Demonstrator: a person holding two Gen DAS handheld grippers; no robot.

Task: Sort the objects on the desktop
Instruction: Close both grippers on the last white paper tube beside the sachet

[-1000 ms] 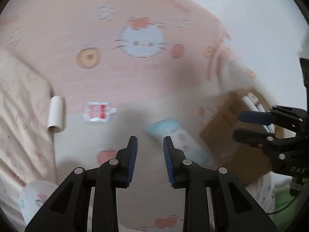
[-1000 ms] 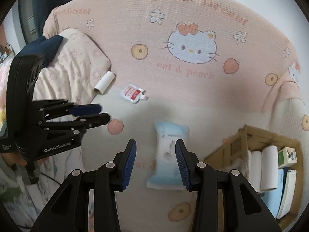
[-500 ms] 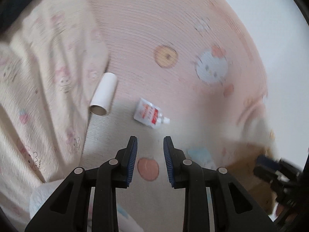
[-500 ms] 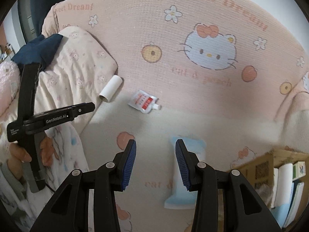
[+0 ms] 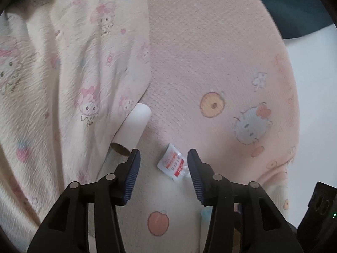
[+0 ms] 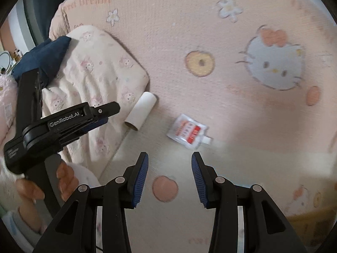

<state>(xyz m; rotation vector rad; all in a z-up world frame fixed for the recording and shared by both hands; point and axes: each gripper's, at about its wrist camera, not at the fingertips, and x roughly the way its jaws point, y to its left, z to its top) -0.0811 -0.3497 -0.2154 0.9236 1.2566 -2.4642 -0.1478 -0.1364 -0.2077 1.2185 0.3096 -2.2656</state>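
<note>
A small white sachet [image 5: 171, 163] with red print lies flat on the pink cartoon blanket [image 5: 210, 52]. My left gripper [image 5: 162, 152] hovers over it with its jaws opening; the sachet shows between the fingertips, and the pads do not press on it. A cardboard tube [image 5: 132, 126] lies just left of it, against the cream quilt [image 5: 63, 84]. In the right wrist view the sachet [image 6: 186, 131] and tube [image 6: 141, 111] lie beyond my right gripper [image 6: 169, 158], which is open and holds nothing. My left gripper [image 6: 109, 115] shows there too, held in a hand [image 6: 63, 179].
The rumpled cream quilt [image 6: 90, 80] rises along the left, with a dark blue cloth [image 6: 42, 57] on it. A corner of a cardboard box [image 6: 305, 217] shows at the lower right. A pale blue pack edge [image 5: 205, 213] peeks out behind my left gripper's right finger.
Both grippers swung left, away from the box and the blue pack, toward the tube and sachet. The left gripper rolled and its jaws widened; the right jaws kept their gap.
</note>
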